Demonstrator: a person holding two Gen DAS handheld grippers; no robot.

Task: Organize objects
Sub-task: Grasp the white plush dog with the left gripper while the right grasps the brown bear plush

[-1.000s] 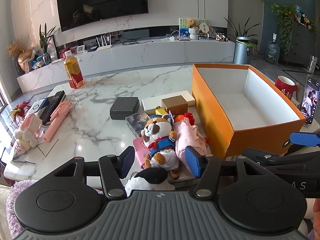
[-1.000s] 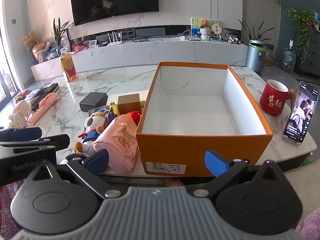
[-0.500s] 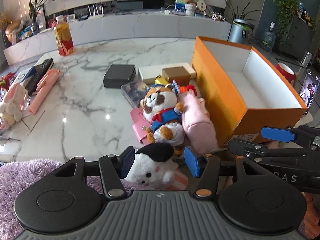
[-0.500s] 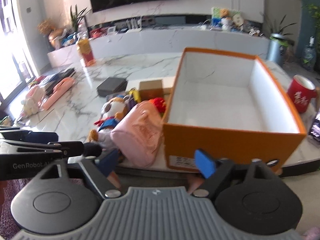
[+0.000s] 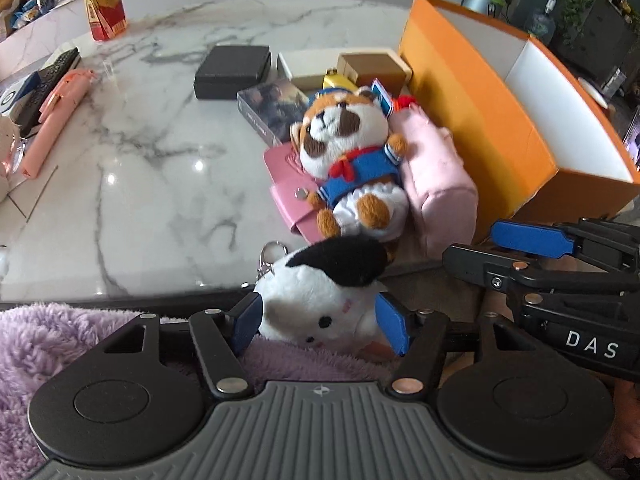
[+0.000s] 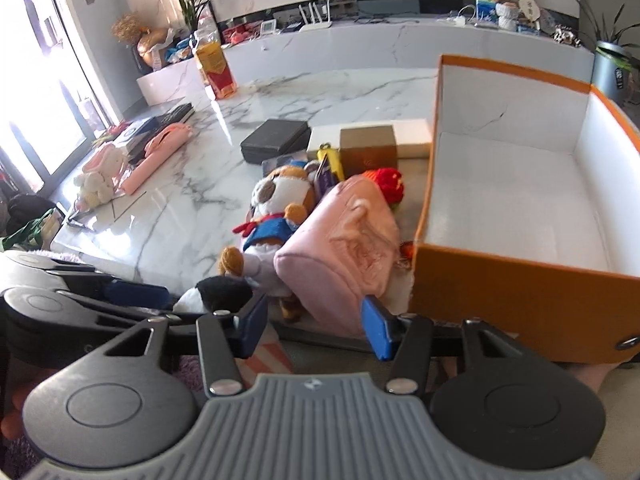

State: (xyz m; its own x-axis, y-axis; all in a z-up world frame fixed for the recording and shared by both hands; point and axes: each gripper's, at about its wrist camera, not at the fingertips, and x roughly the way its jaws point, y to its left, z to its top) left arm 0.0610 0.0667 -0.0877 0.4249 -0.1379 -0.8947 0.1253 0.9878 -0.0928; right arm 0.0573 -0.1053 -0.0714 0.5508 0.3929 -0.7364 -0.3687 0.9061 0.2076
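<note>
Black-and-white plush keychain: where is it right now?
Left wrist view: black-and-white plush keychain lies at the table's near edge, just below the sailor plush.

We see an open orange box (image 6: 520, 300), white inside, on the marble tabletop (image 5: 160, 152). Touching its left wall lies a pink pouch (image 5: 436, 184); beside that, a sailor-suited plush (image 5: 352, 160) on its back, and a black-and-white plush (image 5: 320, 300) at the tabletop's near edge.
</note>
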